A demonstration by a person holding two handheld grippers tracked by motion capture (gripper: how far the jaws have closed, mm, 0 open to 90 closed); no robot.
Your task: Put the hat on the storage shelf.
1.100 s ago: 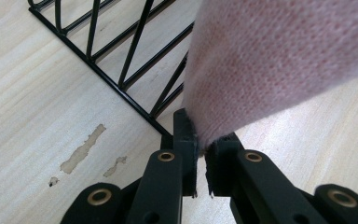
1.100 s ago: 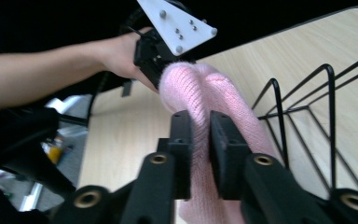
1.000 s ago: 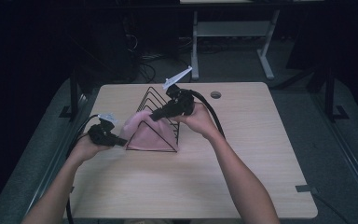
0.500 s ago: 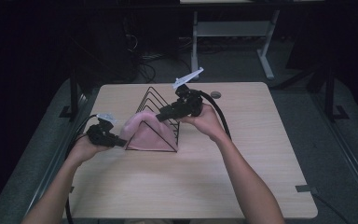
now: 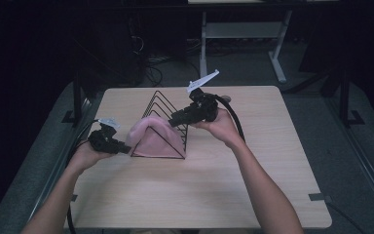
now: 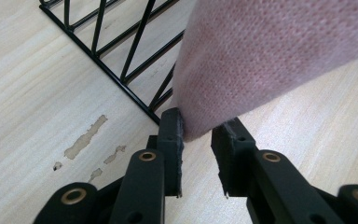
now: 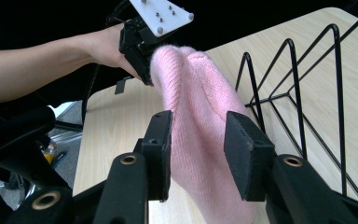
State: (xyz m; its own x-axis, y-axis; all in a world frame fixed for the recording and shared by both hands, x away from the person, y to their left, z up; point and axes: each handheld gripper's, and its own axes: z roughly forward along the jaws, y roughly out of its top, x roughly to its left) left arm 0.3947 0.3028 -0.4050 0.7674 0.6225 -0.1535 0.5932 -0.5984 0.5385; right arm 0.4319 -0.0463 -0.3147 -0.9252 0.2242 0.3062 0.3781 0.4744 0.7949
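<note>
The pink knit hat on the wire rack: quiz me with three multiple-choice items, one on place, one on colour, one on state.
1. Where is the pink knit hat?
A. Draped on the black wire rack
B. On the floor
C. At the table's far right corner

2. The rack's colour?
A. White
B. Black
C. Red

3. The right hand-held gripper?
A. Open, jaws either side of the hat
C. Resting flat on the table
B. Shut on the rack

Answers: 1 A, the high view shows it over the rack; 2 B, its wires are black; 3 A, a gap shows beside each pad.
</note>
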